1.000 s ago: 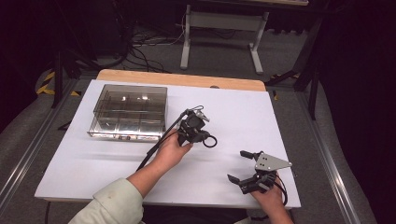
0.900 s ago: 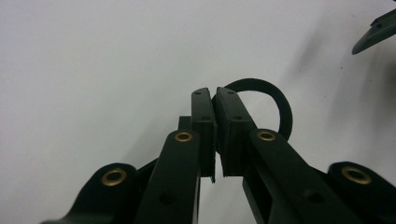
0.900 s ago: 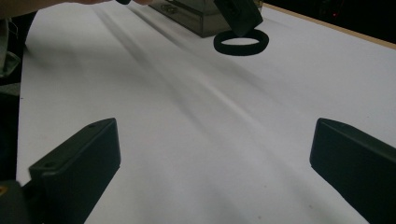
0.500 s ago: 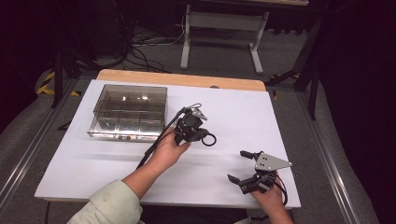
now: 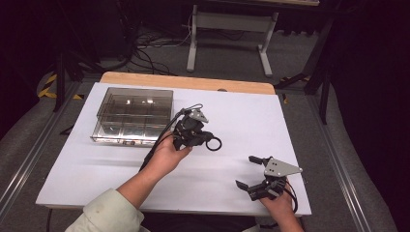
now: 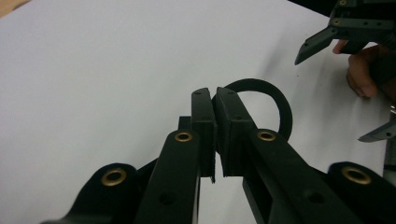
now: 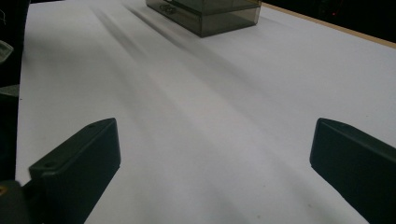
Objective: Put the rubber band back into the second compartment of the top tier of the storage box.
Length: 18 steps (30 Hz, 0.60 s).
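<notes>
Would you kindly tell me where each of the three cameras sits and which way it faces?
High view: above the person's side, facing forward and down on the table; shows both forearms, left claw and right claw.
Left gripper view: on the left claw, looking along jaws shut on a black ring.
Right gripper view: on the right claw, open, facing the clear box.
Shared: high and left views both show the ring.

box [image 5: 131, 116]: upper left of table [image 5: 251, 111] | ring [image 5: 213, 143]: centre, right of box, in left gripper [image 5: 205, 140] | right gripper [image 5: 251, 171]: lower right
</notes>
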{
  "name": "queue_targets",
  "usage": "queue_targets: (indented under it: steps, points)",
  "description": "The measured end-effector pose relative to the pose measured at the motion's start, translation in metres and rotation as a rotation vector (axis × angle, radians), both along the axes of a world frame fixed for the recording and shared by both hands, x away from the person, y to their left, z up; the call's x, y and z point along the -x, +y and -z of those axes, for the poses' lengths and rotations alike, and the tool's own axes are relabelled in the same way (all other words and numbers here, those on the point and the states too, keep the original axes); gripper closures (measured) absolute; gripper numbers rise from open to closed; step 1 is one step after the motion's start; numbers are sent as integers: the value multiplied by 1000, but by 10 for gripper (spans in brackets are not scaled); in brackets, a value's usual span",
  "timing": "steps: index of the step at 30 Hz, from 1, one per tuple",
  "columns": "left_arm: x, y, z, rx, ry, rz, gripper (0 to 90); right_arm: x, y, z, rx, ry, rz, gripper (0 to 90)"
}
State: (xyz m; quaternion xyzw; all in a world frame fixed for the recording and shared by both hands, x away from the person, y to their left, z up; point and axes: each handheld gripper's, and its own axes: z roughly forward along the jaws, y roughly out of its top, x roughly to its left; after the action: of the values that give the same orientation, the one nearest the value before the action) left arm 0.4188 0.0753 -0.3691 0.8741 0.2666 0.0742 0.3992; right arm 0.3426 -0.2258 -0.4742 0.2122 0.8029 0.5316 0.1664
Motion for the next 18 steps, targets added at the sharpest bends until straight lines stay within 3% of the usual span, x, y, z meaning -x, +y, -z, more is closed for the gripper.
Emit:
queue_targets:
  steps: [18]
  points:
    - [21,32,-25,-44,-82,-19,865,0,0,0,3,-4,2,25]
